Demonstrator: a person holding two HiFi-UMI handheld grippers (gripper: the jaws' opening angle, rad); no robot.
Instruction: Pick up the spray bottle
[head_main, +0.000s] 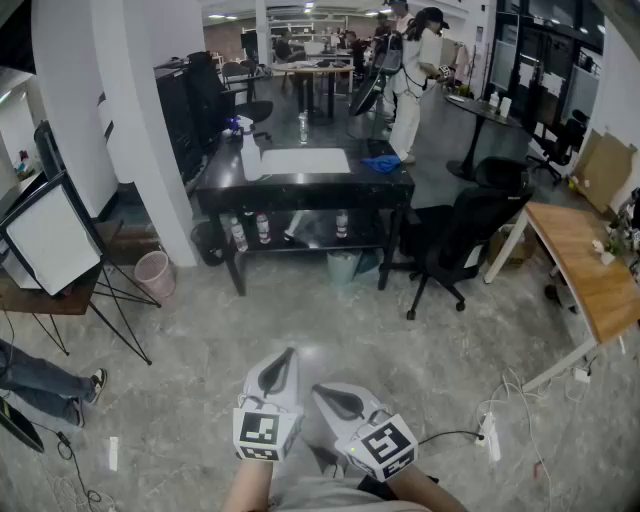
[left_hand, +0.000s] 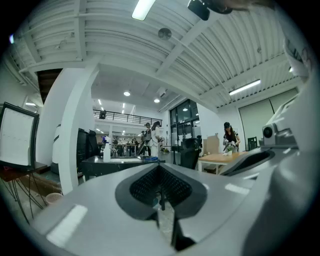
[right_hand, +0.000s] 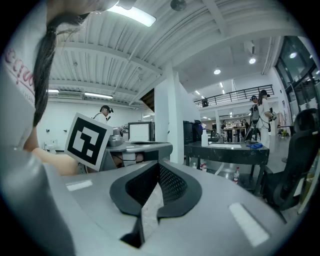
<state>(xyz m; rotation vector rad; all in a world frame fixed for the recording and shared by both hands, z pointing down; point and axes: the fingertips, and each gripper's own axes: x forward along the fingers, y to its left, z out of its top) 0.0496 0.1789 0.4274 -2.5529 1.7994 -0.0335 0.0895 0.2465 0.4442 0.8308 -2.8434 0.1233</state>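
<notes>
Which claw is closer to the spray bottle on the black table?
Left, by a little. The spray bottle stands at the left end of the black table, far across the floor from both. The left claw lines up nearly under it; the right claw sits further right.

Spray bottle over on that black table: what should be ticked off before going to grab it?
1. Spray bottle in sight, upright on the black table: ok.
2. Within reach: not ok, the table stands across the floor from both grippers.
3. Left gripper ready to take it: not ok, fingers shut, nothing between them.
4. Right gripper ready: not ok, likewise shut and empty.
5. Room around the bottle: ok, the blue cloth lies at the table's other end.
6. How full the bottle is: cannot tell.
</notes>
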